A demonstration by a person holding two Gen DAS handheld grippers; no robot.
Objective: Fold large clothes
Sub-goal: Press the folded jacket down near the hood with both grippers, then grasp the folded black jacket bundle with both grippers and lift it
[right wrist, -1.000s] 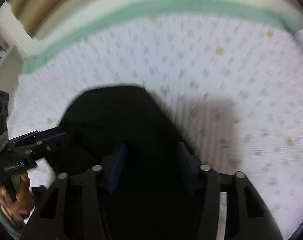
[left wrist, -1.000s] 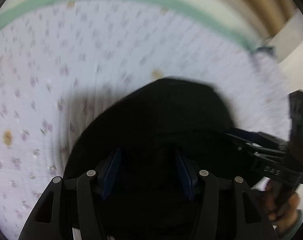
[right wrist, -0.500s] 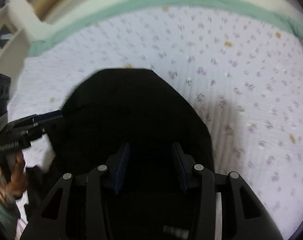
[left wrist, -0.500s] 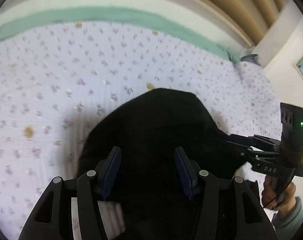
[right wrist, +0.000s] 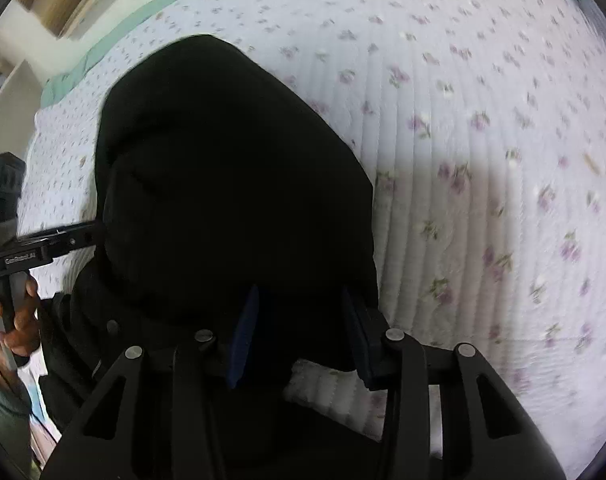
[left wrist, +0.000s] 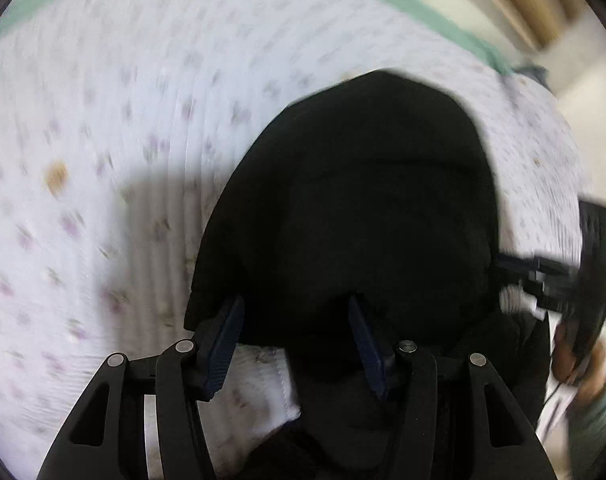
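Starting at the left of the left wrist view, the floral bedspread [left wrist: 103,140] is blurred. The black garment [left wrist: 363,208] fills the middle and lower right, draped over the bed. The left gripper [left wrist: 295,340] has its jaws wide, with cloth lying between the pads but not pinched. At the right edge, the right gripper [left wrist: 515,276] points into the cloth's side. In the right wrist view the garment [right wrist: 231,168] sits centre-left, and the right gripper [right wrist: 299,332] is likewise spread around fabric, not clamped. My worry: if either closes on a single layer, or on the bedspread [right wrist: 483,140] beneath, the fold will drag crooked.
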